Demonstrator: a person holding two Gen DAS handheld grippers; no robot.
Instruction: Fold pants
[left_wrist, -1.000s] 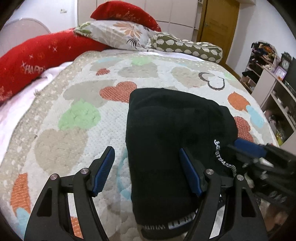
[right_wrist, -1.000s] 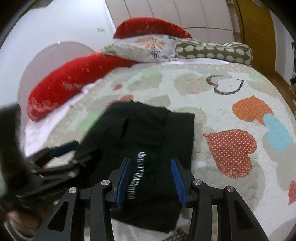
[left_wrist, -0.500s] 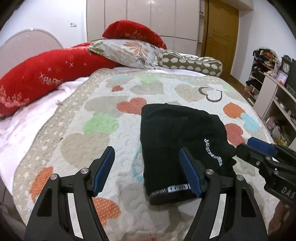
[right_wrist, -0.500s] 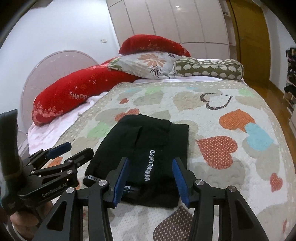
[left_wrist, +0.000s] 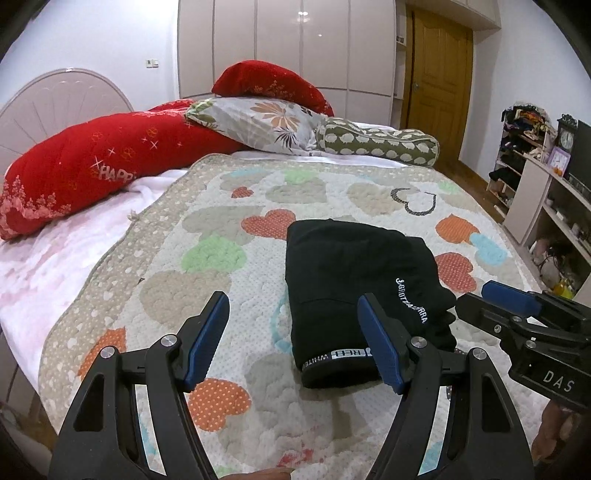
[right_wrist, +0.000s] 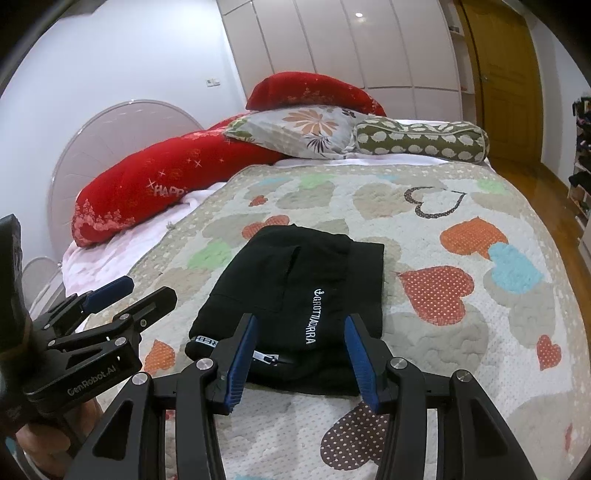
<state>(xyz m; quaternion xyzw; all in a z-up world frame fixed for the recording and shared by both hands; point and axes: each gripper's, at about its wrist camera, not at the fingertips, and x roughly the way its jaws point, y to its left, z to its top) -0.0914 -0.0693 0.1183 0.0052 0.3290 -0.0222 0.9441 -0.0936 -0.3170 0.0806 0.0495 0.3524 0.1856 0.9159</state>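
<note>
Now the folded pants lie on the bed, just beyond both claws. Left claw and right claw are spread, holding nothing, and have pulled back from the pants since a second ago.

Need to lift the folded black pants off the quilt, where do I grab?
Probably the thick rolled near end of the black pants, by the waistband lettering. Bring the right tongs, already open, in low from the near bed edge; the stacked layers there give a graspable lip.
</note>
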